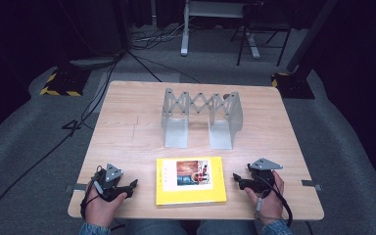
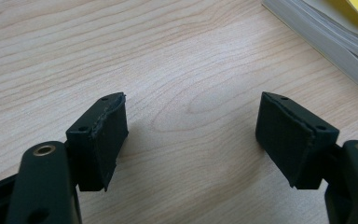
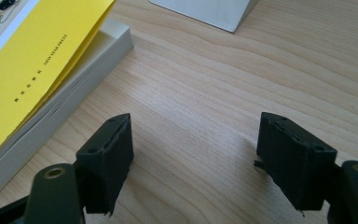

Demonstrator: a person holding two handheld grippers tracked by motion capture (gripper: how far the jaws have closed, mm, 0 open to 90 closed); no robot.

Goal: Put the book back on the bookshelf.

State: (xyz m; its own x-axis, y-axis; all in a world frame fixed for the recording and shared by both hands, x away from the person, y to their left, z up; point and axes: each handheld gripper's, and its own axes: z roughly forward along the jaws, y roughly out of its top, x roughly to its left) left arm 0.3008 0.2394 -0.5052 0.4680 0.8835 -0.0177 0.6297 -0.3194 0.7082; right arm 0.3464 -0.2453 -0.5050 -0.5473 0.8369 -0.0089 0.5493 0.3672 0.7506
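Two released hand-held grippers, left hand-held gripper (image 1: 127, 187) and right hand-held gripper (image 1: 238, 180), flank a flat yellow book (image 1: 191, 180).

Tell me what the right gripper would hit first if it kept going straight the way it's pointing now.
Probably the yellow book. In the high view the right gripper, open with nothing in it, points sideways at the book's near edge, with bare table between them.

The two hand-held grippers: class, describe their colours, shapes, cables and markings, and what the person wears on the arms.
Both the left gripper and the right gripper are black, each topped with a grey three-cornered plate and trailing a black cable. Close up, the jaws end in blocky black pads with small screw holes, on arms with brass-coloured rivets. No lettering is visible. The person wears blue, denim-like sleeves.
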